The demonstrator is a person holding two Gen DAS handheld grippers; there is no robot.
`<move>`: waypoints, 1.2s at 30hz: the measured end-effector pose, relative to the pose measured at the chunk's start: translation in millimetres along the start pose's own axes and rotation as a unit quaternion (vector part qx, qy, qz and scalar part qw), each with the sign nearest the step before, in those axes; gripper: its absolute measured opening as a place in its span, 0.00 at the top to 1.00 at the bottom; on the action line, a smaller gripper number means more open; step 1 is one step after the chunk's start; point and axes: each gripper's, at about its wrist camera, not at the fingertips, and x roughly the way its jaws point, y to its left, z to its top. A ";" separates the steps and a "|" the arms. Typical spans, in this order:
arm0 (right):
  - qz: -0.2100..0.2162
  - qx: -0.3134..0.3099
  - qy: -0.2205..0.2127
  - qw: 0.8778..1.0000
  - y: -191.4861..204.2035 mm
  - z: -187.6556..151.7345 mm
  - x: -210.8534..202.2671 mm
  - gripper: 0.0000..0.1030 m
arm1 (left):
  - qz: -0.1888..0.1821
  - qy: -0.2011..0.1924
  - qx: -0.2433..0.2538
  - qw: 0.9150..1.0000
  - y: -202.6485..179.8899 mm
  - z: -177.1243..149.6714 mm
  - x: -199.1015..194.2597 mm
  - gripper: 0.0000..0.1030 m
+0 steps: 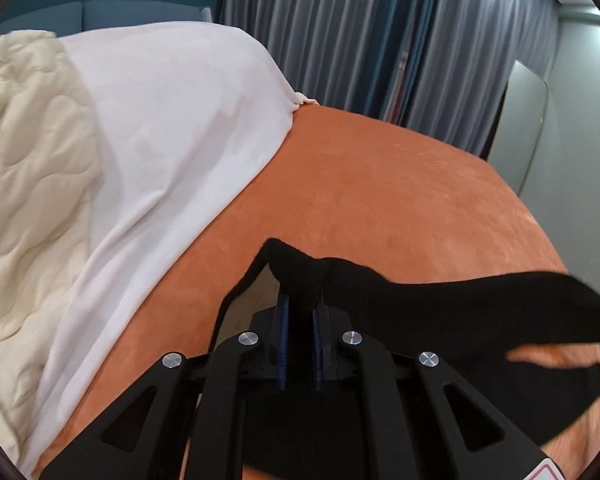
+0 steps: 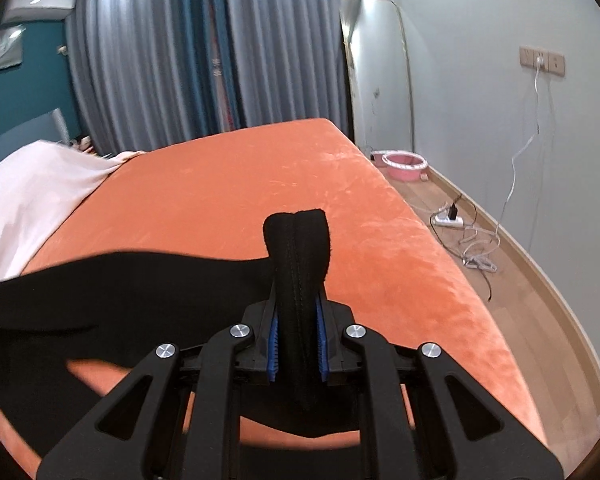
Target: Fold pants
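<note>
Black pants [image 1: 440,300]: held above the orange bed [image 1: 380,184], stretched between both grippers, fabric partly blurred.

Left gripper [image 1: 300,300]: closed on a bunched edge of the pants, fabric peaking at 12 o'clock above the blue pads and running off toward 3 o'clock.

Right gripper [image 2: 298,312]: clamped on a stitched, doubled band of the pants [image 2: 298,248], which stood upright past the fingertips; the rest of the garment trailed toward 9 o'clock.

Left wrist view only: cream quilted duvet [image 1: 24,184] at 9 o'clock, lying beside a white sheet [image 1: 172,132] spread over the bed's far half.

Right wrist view only: leaning mirror [image 2: 376,72] at 1 o'clock, pink basin [image 2: 404,164] on the wooden floor [image 2: 520,280], power strip [image 2: 452,220] with tangled cables, wall sockets [image 2: 540,60] at 2 o'clock.

Both views: grey-blue curtains [image 2: 172,60] at 12 o'clock.
</note>
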 end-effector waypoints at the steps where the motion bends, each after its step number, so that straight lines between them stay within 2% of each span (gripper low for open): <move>1: -0.001 -0.009 0.000 1.000 -2.2 -8.9 -10.4 0.87 | 0.004 0.004 0.009 1.000 2.3 -12.7 -8.8 0.92; 5: 0.004 -0.020 0.021 1.000 -19.0 -55.4 -38.4 0.87 | 0.033 0.043 0.035 0.998 9.6 -60.9 -11.9 0.91; 8: -0.004 -0.035 0.091 0.995 -29.6 -99.4 -27.0 0.84 | 0.055 0.100 0.043 0.993 16.2 -105.5 8.2 0.88; 10: -0.026 -0.048 0.137 0.989 -35.8 -127.4 -18.2 0.76 | 0.082 0.134 0.058 0.986 13.9 -128.5 27.3 0.85; 11: -0.031 -0.048 0.142 0.988 -38.3 -132.8 -19.2 0.74 | 0.088 0.142 0.063 0.984 11.3 -134.6 29.9 0.84; 13: -0.033 -0.026 0.124 0.991 -47.5 -135.3 -39.6 0.55 | 0.099 0.129 0.069 0.984 7.4 -137.4 17.7 0.75; 14: -0.030 -0.011 0.105 0.994 -54.0 -131.1 -57.4 0.51 | 0.096 0.115 0.068 0.986 6.2 -134.7 4.1 0.74; 16: -0.031 0.004 0.072 0.997 -58.3 -123.5 -84.3 0.31 | 0.099 0.094 0.070 0.988 0.6 -124.8 -21.1 0.70; 17: -0.024 0.014 0.052 0.998 -60.7 -115.9 -100.6 0.29 | 0.104 0.080 0.073 0.989 -3.0 -119.0 -32.8 0.66; 19: 0.001 0.032 0.037 0.999 -59.7 -105.6 -113.2 0.26 | 0.114 0.047 0.080 0.989 -14.2 -107.4 -62.0 0.52; 20: 0.016 0.045 0.037 0.998 -58.4 -97.5 -112.5 0.23 | 0.112 0.034 0.083 0.990 -23.3 -104.3 -71.7 0.51; 21: 0.024 0.053 0.043 0.997 -58.0 -92.3 -106.3 0.16 | 0.109 0.025 0.086 0.990 -34.6 -101.9 -78.4 0.49; 22: 0.029 0.059 0.054 0.996 -56.9 -88.0 -96.4 0.14 | 0.101 0.016 0.091 0.991 -50.0 -99.2 -84.7 0.45; 25: 0.014 0.054 0.120 0.991 -49.6 -84.3 -39.4 0.14 | 0.064 0.022 0.102 0.992 -94.7 -105.8 -88.1 0.43; 26: 0.003 0.047 0.142 0.989 -47.2 -87.7 -21.4 0.14 | 0.054 0.025 0.111 0.992 -108.0 -108.3 -87.6 0.43; 27: -0.007 0.035 0.172 0.984 -41.2 -95.4 0.0 0.28 | 0.049 0.025 0.120 0.991 -119.3 -111.0 -87.6 0.43; 28: -0.008 0.024 0.199 0.980 -38.5 -100.3 15.4 0.62 | 0.046 0.026 0.133 0.990 -137.1 -117.9 -84.1 0.43; 29: -0.013 0.017 0.210 0.978 -35.2 -104.2 21.0 0.80 | 0.045 0.030 0.147 0.988 -152.0 -124.5 -82.0 0.43; 30: -0.021 -0.002 0.193 0.981 -30.6 -96.6 17.0 0.96 | 0.044 0.034 0.158 0.986 -159.2 -128.1 -78.9 0.43; 32: -0.019 -0.034 0.106 0.994 -20.6 -73.0 -22.4 0.96 | 0.039 0.037 0.175 0.983 -183.4 -142.0 -78.5 0.43; 33: -0.008 -0.060 0.037 0.997 -13.4 -58.5 -59.8 0.96 | 0.036 0.038 0.183 0.982 -192.7 -147.3 -78.7 0.43; 34: -0.008 -0.107 -0.030 0.994 -3.2 -52.4 -96.8 0.96 | 0.033 0.038 0.189 0.981 -202.4 -153.2 -78.4 0.41; 35: -0.016 -0.154 -0.074 0.985 5.3 -54.4 -119.4 0.96 | 0.030 0.039 0.192 0.980 -204.3 -158.9 -77.0 0.39; 36: -0.054 -0.248 -0.125 0.959 16.7 -73.4 -142.5 0.95 | 0.026 0.042 0.193 0.980 -209.9 -164.0 -75.2 0.38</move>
